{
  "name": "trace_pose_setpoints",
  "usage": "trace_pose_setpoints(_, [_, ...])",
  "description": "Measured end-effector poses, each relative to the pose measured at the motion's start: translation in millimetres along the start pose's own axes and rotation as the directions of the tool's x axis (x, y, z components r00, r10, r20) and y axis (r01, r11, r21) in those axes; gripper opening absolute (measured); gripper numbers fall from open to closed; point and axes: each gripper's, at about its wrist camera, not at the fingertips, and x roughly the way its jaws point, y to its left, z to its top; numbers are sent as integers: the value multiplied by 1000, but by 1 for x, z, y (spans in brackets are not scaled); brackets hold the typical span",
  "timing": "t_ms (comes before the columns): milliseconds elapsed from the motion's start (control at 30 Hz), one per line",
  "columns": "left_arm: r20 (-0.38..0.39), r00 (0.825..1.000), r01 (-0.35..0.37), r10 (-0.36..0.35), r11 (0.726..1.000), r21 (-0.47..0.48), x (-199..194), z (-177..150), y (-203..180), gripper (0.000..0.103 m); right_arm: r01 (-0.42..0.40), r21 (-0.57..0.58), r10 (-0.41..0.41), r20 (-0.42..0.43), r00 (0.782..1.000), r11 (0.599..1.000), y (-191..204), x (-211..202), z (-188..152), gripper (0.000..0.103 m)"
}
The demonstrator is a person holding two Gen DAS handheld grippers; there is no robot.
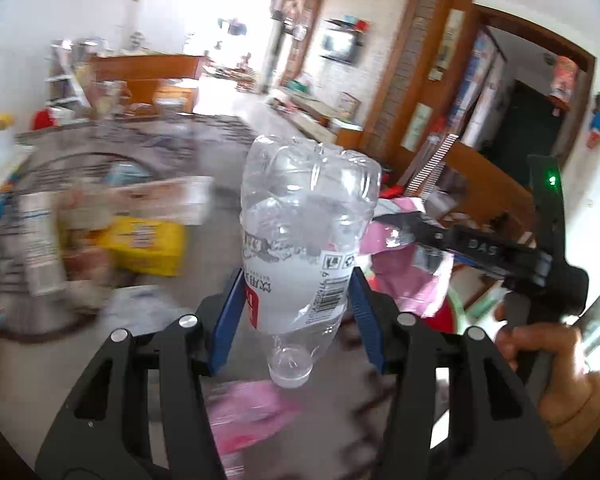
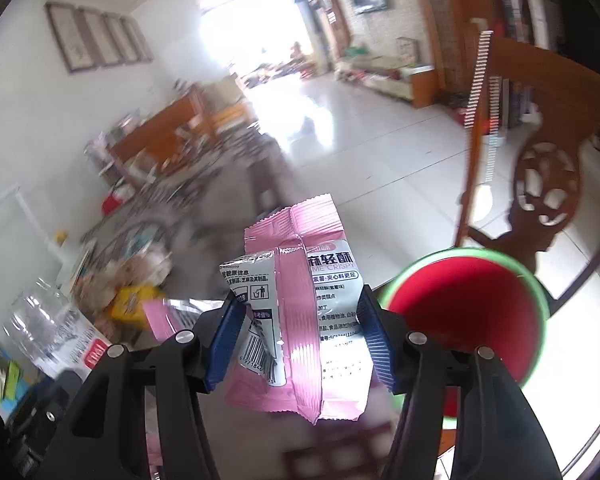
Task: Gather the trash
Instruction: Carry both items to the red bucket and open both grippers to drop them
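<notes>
two pieces of trash are held at once, and the red bin [image 2: 468, 312] with the green rim serves as the landmark. the left gripper [image 1: 298, 312] is clamped on a clear plastic bottle [image 1: 304, 232], its blue pads pressed against the labelled body; the bottle is turned cap-down, base up, and is carried above the grey table [image 1: 220, 240], to the left of the bin. the right gripper [image 2: 300, 332] is closed on a pink snack wrapper [image 2: 300, 320], gripped across its width, just left of the bin's open mouth and above its rim (the bin stands on the floor beside a carved wooden chair [image 2: 540, 192]). neither item is inside the bin yet, and no contents can be made out in it. further left of the bin, more litter is left on the table: a yellow packet [image 1: 148, 244], a white tube [image 1: 40, 240] and a flat pale box [image 1: 168, 196], all blurred. the task is judged to be partly done at most: two pieces are lifted, none dropped, several remain.
</notes>
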Motion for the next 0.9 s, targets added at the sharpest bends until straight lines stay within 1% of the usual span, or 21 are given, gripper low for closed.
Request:
trace_pose_setpoints(67, [-31, 998, 61, -61, 998, 19, 20, 4, -25, 50, 54, 37, -55, 34, 998, 998, -22, -10, 6, 56])
trace_pose_setpoints(100, [-48, 996, 78, -77, 996, 35, 29, 5, -37, 50, 106, 47, -108, 43, 993, 993, -32, -13, 8, 57])
trace_pose_setpoints(133, [-62, 994, 90, -87, 995, 47, 37, 5, -44, 50, 163, 50, -165, 46, 985, 985, -39, -16, 10, 58])
trace_pose_setpoints(200, [-90, 990, 115, -109, 991, 63, 52, 6, -60, 50, 236, 71, -240, 47, 970, 969, -59, -21, 14, 58])
trace_pose_setpoints(267, [-120, 983, 149, -140, 987, 64, 69, 5, -78, 50, 265, 118, -272, 44, 961, 957, -77, -24, 16, 58])
trace_pose_setpoints(300, [-133, 979, 166, -156, 984, 62, 76, 5, -84, 50, 279, 163, -289, 36, 957, 946, -90, -25, 15, 58])
trace_pose_setpoints(367, [-160, 970, 194, -181, 979, 65, 92, 8, -99, 50, 273, 228, -284, 15, 959, 934, -109, -28, 8, 58])
trace_pose_setpoints(433, [-181, 962, 222, -206, 972, 72, 103, 9, -114, 51, 269, 247, -273, -15, 962, 931, -115, -23, 4, 59])
trace_pose_setpoints(467, [-183, 960, 231, -214, 970, 76, 106, 9, -122, 59, 291, 231, -295, -22, 955, 928, -114, -21, 3, 62])
trace_pose_setpoints(500, [-179, 960, 231, -214, 970, 81, 107, 9, -127, 66, 313, 218, -316, -23, 949, 924, -113, -21, 6, 71])
trace_pose_setpoints(533, [-159, 963, 233, -217, 968, 91, 106, 10, -131, 77, 343, 202, -347, -15, 938, 917, -112, -22, 6, 77])
trace_pose_setpoints(567, [-144, 965, 234, -219, 968, 94, 104, 11, -133, 81, 360, 193, -367, -3, 930, 913, -111, -24, 6, 77])
trace_pose_setpoints(633, [-117, 969, 231, -219, 967, 105, 99, 10, -134, 84, 370, 185, -378, 10, 926, 911, -111, -27, 6, 78])
trace_pose_setpoints(767, [-117, 975, 206, -191, 970, 132, 97, 9, -133, 85, 365, 159, -371, 10, 929, 917, -109, -23, 8, 80])
trace_pose_setpoints(900, [-109, 979, 187, -175, 976, 109, 89, 8, -123, 85, 366, 128, -372, 31, 928, 922, -103, -20, 12, 83])
